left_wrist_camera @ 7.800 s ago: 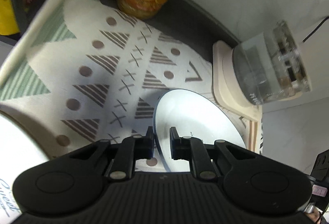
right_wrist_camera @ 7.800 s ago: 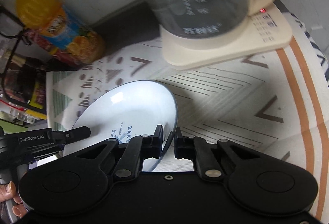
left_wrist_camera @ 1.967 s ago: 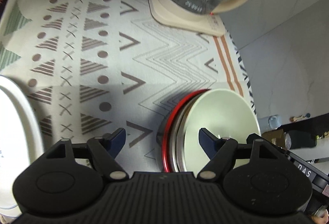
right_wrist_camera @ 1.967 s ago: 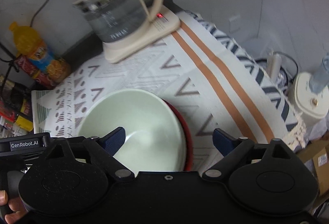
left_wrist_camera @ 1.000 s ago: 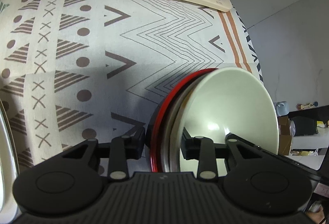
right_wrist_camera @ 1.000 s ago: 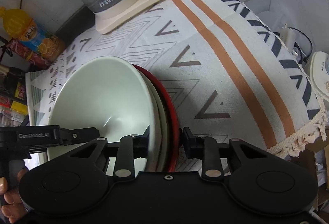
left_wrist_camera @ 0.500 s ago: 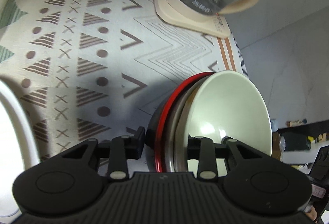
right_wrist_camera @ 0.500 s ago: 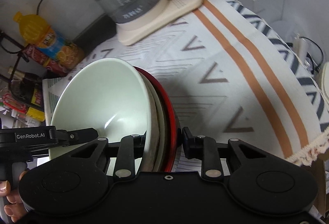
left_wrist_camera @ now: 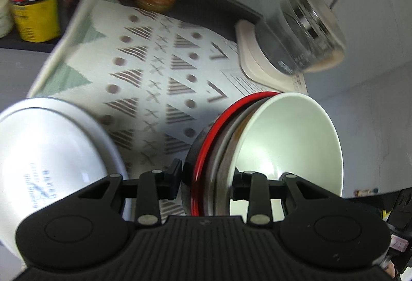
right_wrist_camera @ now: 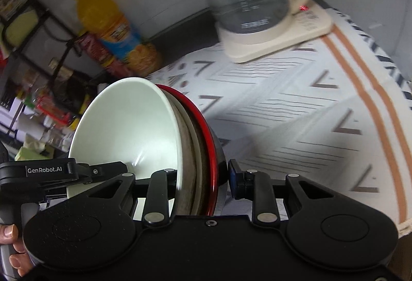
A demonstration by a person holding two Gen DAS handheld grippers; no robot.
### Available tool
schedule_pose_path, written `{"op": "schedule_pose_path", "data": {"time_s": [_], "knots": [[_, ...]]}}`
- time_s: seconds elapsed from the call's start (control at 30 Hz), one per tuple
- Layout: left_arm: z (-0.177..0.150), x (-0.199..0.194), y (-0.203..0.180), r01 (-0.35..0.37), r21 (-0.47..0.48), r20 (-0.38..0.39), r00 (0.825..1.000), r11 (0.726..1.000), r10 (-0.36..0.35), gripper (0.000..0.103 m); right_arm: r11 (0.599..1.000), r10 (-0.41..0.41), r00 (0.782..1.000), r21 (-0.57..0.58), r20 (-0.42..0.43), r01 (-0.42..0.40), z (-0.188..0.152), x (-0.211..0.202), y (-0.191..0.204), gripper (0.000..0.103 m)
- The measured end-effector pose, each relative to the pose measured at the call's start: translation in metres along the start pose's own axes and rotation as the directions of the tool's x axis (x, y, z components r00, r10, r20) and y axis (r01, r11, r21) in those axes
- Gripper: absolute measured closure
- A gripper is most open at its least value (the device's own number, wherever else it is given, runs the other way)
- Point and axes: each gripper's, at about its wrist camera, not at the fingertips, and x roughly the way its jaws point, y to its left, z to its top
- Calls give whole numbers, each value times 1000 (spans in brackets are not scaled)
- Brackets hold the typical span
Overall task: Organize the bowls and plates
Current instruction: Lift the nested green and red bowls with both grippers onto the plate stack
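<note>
A stack of nested bowls, pale green (left_wrist_camera: pixel 291 142) inside a grey one and a red-rimmed dark one (left_wrist_camera: pixel 206 152), is held off the patterned cloth. My left gripper (left_wrist_camera: pixel 207 176) is shut across the stack's rims on one side. My right gripper (right_wrist_camera: pixel 202 175) is shut across the rims on the opposite side, with the pale green bowl (right_wrist_camera: pixel 128 126) to its left. A white plate with blue lettering (left_wrist_camera: pixel 49 160) lies at the lower left in the left wrist view.
A glass kettle on a cream base (right_wrist_camera: pixel 257 10) stands at the back of the cloth (right_wrist_camera: pixel 309 113). An orange juice bottle (right_wrist_camera: pixel 113 31) and a red packet stand by the wall. A rack with jars and tins (left_wrist_camera: pixel 31 10) is at far left.
Both grippers closed on the bowl stack about a second ago. Since then the stack has been lifted and carried left, toward the white plate.
</note>
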Motion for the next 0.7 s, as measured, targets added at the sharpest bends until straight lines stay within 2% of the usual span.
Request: {"op": "schedule_pose_path", "data": {"time_s": [0.33,0.7], "knots": [[-2,-45,55,-24,-90,67,997,996,30,70,994,58,998,-89,-39,-62,-2,18,57,75],[-15,-83,125,-50,-211,112,991,976,75,70,980,88,990,-169,-110,-106,-19,44,121,75]]}}
